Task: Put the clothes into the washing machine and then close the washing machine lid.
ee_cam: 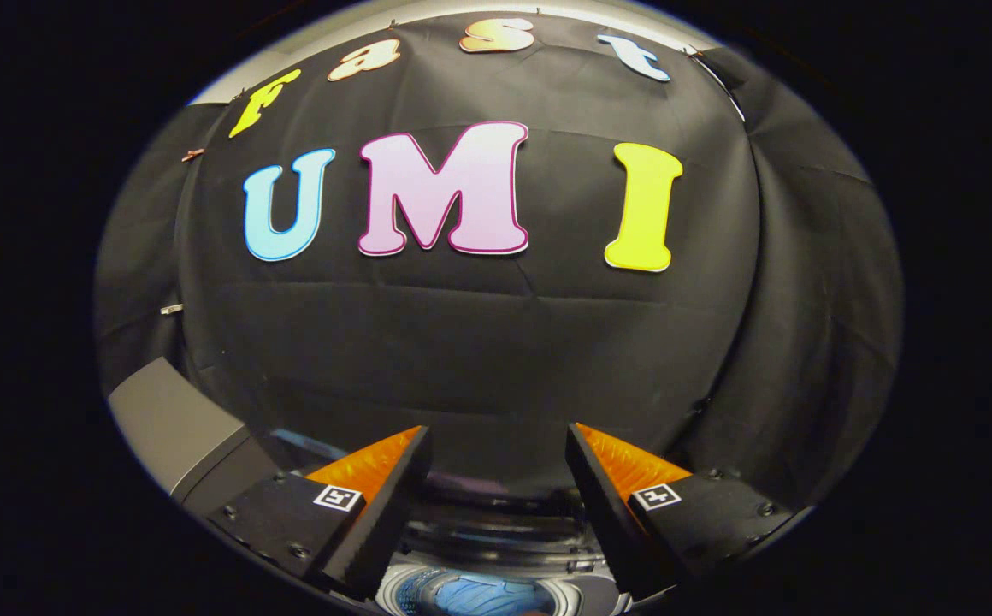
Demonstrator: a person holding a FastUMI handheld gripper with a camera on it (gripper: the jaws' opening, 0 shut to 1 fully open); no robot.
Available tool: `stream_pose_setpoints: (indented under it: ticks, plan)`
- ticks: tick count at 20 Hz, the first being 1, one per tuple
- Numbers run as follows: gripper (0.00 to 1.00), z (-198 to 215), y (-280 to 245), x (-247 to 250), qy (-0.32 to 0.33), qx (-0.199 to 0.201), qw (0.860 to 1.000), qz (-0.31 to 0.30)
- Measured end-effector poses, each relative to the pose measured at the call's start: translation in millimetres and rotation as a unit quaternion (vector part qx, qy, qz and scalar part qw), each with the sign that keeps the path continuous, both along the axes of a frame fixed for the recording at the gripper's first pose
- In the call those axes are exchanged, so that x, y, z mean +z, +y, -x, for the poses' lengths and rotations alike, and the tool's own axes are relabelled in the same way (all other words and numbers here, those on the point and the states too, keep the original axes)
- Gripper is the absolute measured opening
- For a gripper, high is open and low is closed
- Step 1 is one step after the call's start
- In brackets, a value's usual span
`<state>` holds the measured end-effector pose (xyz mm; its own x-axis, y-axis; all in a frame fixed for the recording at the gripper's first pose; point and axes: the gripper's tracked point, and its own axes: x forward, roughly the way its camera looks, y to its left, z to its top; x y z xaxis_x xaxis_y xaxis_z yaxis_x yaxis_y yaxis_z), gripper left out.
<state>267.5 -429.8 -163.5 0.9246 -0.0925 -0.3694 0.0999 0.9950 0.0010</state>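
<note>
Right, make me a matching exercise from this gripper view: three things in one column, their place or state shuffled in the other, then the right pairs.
Things:
1. gripper
2. washing machine drum
3. grey lid panel

Place or state:
A. below, seen between the two fingers
B. off to the left of the fingers, raised
C. open, with nothing between the fingers

Pairs: 1-C, 2-A, 3-B
</note>
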Motion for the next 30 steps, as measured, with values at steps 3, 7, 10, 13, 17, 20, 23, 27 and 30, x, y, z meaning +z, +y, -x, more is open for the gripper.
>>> stream_pose_setpoints:
  ticks: [3,7,10,13,17,20,23,27,30]
  plan:
    - [0.99,-21,-11,-41,0.065,-0.026,0.997,-0.013]
    - [1.0,-16,-13,-43,0.066,-0.026,0.997,-0.043]
    - [1.0,-18,-10,-46,0.067,-0.024,0.997,-0.041]
    - [1.0,-16,-9,-45,0.068,-0.017,0.997,-0.043]
    - [1.0,-13,-7,-42,0.061,-0.01,0.997,-0.042]
    - [1.0,-10,-7,-43,0.062,-0.015,0.997,-0.039]
    - [1.0,-5,-6,-43,0.063,-0.019,0.997,-0.037]
    - [1.0,25,-3,-43,0.062,-0.024,0.997,-0.035]
    - [1.0,32,-1,-46,0.065,-0.031,0.997,-0.034]
